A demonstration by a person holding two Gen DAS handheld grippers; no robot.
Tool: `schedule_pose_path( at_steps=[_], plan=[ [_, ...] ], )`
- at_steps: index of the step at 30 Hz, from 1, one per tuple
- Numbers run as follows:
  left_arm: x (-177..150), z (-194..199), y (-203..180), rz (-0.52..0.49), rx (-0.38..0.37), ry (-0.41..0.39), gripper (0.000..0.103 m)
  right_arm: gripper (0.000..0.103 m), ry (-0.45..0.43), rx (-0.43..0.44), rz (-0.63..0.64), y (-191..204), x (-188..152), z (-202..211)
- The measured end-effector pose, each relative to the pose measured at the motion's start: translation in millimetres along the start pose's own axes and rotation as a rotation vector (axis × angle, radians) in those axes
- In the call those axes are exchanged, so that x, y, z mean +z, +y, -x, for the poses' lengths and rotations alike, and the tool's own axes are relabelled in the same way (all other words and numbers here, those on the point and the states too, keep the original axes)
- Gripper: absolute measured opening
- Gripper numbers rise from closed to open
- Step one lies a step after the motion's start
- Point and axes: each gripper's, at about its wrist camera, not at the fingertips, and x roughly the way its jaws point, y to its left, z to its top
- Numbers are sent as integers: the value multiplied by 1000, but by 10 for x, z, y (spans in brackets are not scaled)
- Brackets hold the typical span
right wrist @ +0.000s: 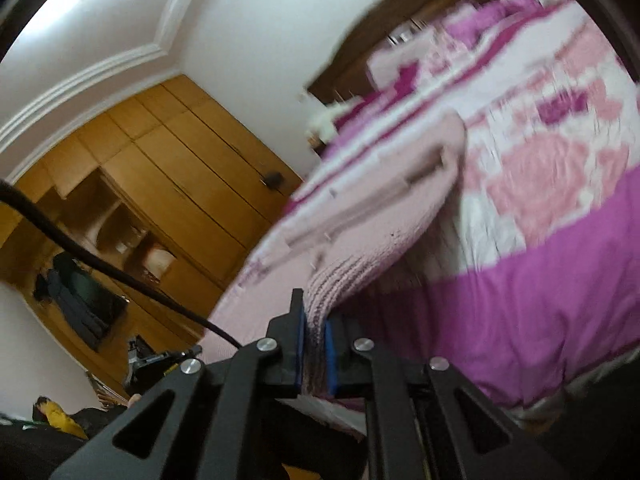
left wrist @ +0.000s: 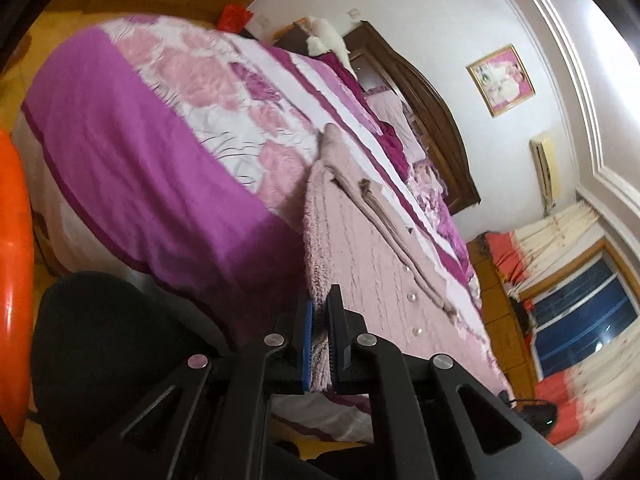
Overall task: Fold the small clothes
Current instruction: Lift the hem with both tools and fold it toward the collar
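1. Pink knit cardigan [left wrist: 360,256] was pinched at its near hem: left gripper [left wrist: 320,320] and right gripper [right wrist: 316,336] both clamped narrow on the knit.
2. Its body lay across the floral bedspread [left wrist: 132,128], buttons up.
3. Judged mid-fold; next, both ends should carry the hem evenly toward the collar.

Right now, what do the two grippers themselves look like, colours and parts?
Both the left gripper and right gripper are matte black, with angular linkage arms showing triangular cut-outs, round silver pivot bolts, and blue pads lining the fingers. A black cable runs beside the right one.
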Motion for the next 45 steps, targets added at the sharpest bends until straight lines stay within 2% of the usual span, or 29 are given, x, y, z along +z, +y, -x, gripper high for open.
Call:
schedule_pose_path(
  at_steps=[7,11,13,19,21,25,31,35,39,45],
  plan=[
    [-116,167,-419,-119,7,6,0,8,-42,2,48,68,117,235],
    [-176,314,-457,-130,11,25,0,8,-80,0,43,114,82,466],
    [-246,405,-489,-147,29,32,0,8,-94,-12,43,122,58,548],
    [-509,706,-627,-274,101,-13,0,8,-116,4,32,141,-96,856],
    [-518,752,-630,-267,82,-8,0,8,-114,1,39,152,-112,905],
    [-531,805,-726,-300,99,-17,0,7,-110,-5,70,260,-92,974],
    [-645,949,-807,-332,95,-36,0,8,-154,-29,69,450,-98,1210],
    [-597,840,-776,-311,94,-12,0,8,-138,-45,54,435,-62,1218],
    [-585,762,-857,-355,119,-14,0,8,-126,-28,66,497,6,1168],
    [-457,706,-1035,-366,66,-35,0,8,-104,-15,44,499,153,1024]
  ],
)
